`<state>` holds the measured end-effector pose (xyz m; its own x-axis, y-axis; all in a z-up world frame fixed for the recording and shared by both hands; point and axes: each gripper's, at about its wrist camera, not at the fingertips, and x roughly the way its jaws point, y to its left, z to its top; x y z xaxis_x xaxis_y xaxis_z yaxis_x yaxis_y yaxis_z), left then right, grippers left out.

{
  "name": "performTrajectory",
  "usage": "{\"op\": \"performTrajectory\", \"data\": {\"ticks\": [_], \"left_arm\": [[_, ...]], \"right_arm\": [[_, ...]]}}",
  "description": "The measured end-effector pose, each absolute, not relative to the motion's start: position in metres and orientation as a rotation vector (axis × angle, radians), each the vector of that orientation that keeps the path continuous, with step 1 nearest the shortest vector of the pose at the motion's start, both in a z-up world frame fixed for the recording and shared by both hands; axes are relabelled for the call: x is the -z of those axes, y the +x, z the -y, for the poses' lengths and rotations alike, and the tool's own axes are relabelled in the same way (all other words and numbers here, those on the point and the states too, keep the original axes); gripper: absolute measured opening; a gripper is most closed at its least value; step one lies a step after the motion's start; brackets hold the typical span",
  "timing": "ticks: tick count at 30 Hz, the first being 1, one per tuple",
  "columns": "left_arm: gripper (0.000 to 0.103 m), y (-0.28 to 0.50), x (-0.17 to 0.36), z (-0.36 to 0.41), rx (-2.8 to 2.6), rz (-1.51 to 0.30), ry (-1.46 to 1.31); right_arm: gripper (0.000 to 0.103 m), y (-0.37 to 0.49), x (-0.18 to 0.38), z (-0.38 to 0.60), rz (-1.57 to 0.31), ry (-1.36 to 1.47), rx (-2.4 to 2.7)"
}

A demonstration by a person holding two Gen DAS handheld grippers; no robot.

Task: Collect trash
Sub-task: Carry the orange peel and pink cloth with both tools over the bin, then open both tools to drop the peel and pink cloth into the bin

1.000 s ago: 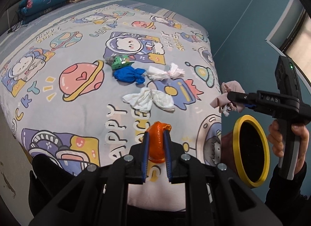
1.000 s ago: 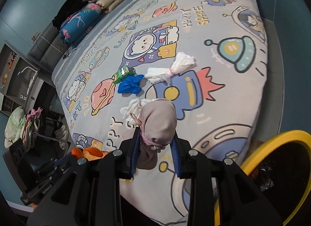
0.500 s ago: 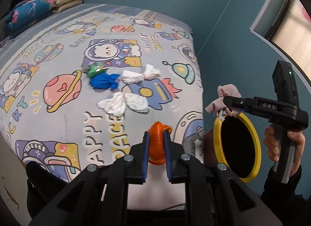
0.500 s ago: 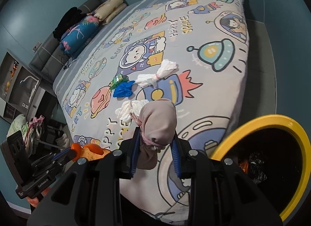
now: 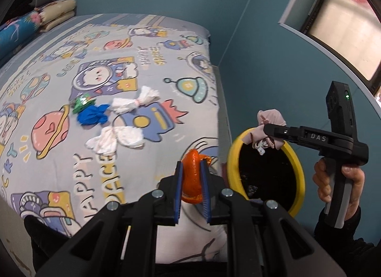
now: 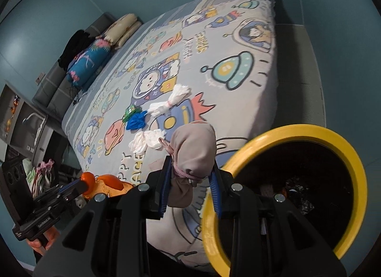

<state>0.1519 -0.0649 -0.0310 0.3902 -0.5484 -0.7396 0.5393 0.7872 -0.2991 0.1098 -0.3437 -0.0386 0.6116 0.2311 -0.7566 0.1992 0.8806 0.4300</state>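
Since the earlier frames both grippers have swung away from the bed toward the yellow-rimmed bin, which now fills far more of the right wrist view. Pink-beige bundle, tied with a pink band, is clamped between the blue fingers of the right gripper; in the left wrist view it hangs at the bin's near rim, over the dark opening. Fingers are closed only as far as the bundle allows. Orange bundle is pinched in the left gripper, fingers drawn in tight against its sides, held over the bed's edge just left of the bin.

Bin interior is dark; some crumpled contents show, too dim to name.

On the bed, with its cartoon space-print sheet, four pieces lie near the middle: white tissue wad nearest the grippers, blue crumpled piece beyond it, green wrapper touching the blue one, and a white tied bundle to their right.

Pillows are stacked at the far head end. Teal wall behind; window at upper right.
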Motion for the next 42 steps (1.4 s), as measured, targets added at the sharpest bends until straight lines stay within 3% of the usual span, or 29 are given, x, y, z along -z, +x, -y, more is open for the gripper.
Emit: {"op": "performTrajectory", "data": {"ticks": [22,42], "left_arm": [[0.013,0.122,0.027,0.177,0.883,-0.964,0.096],[0.013,0.111,0.059,0.217,0.933,-1.044,0.144]], "right_arm": [[0.029,0.065,0.057,0.415,-0.903,0.561,0.158],[0.032,0.064,0.079,0.434,-0.924,0.615,0.181]]}}
